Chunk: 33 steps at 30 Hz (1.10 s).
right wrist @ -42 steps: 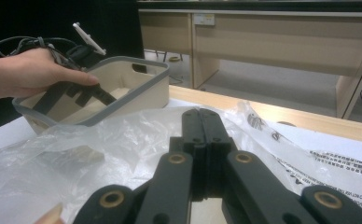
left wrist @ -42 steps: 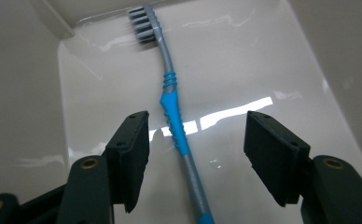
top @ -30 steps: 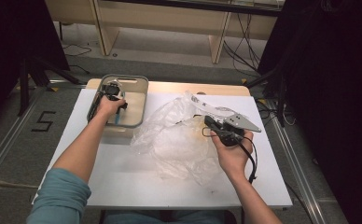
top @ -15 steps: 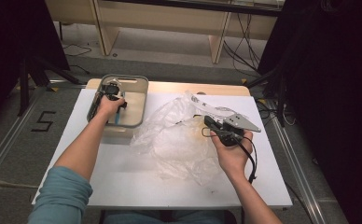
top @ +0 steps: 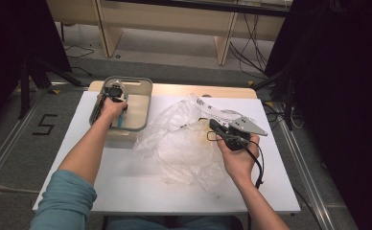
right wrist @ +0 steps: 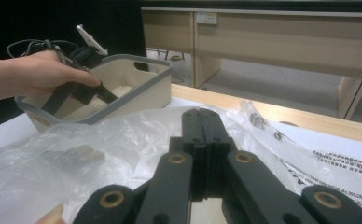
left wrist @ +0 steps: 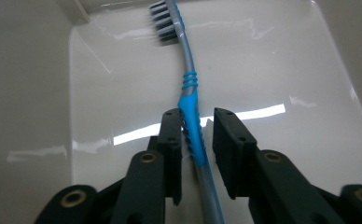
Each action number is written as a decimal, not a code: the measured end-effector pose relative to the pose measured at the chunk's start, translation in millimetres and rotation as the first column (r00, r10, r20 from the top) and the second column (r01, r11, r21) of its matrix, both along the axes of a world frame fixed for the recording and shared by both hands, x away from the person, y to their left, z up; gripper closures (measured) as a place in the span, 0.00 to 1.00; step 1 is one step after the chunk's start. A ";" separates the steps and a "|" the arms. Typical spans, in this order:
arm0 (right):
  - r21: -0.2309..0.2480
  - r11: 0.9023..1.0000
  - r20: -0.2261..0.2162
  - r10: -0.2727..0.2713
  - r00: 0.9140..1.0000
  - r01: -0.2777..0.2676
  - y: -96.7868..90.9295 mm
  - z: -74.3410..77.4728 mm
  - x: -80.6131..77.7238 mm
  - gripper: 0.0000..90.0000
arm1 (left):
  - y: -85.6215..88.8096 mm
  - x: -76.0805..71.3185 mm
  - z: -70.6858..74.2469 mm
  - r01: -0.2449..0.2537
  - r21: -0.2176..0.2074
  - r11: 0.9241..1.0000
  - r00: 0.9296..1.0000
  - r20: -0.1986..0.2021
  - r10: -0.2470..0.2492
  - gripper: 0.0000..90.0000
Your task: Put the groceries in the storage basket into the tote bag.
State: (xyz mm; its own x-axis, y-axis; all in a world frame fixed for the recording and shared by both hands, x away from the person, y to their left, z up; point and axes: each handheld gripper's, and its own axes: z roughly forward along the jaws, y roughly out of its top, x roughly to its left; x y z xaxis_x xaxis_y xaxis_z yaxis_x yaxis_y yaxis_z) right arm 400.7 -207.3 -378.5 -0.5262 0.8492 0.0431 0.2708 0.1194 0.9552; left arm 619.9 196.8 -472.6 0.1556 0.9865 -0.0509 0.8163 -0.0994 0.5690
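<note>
A blue and grey toothbrush (left wrist: pixel 184 51) with dark bristles lies on the floor of a beige bin (top: pixel 141 82) at the table's back left. My left gripper (left wrist: pixel 197 114) reaches down into that bin, its jaws a little apart on either side of the blue handle. In the high view the left gripper (top: pixel 119 116) is under the person's hand. A crumpled clear plastic bag (top: pixel 184 148) lies mid-table. My right gripper (top: pixel 214 123) hovers at the bag's right edge; in its own view the right gripper (right wrist: pixel 201 114) has its jaws pressed together, with nothing visible between them.
The white table (top: pixel 126 191) has bare room at the front and left. A brownish lump (right wrist: pixel 79 154) sits inside the bag (right wrist: pixel 123 135). The bin (right wrist: pixel 142 93) stands beyond it. Wooden furniture and cables lie past the table's far edge.
</note>
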 end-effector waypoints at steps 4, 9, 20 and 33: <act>0.000 1.000 0.001 0.001 1.000 -0.001 0.2 0.1 -0.2 1.00 | -0.7 -0.8 0.6 -0.008 0.000 1.000 1.000 -0.009 0.008 0.88; 0.003 1.000 0.003 -0.001 1.000 0.001 -0.3 0.5 -0.5 1.00 | -1.8 -1.8 1.2 0.000 0.017 1.000 1.000 -0.016 0.000 0.90; 0.001 1.000 0.002 0.001 1.000 -0.001 -0.2 0.2 -0.4 1.00 | -3.5 -3.9 3.3 -0.022 0.028 0.999 0.999 -0.031 0.022 0.91; 0.002 1.000 0.003 0.000 1.000 0.000 -0.3 0.2 -0.4 1.00 | -5.8 -5.3 3.8 -0.027 0.015 1.000 0.999 -0.031 0.027 0.91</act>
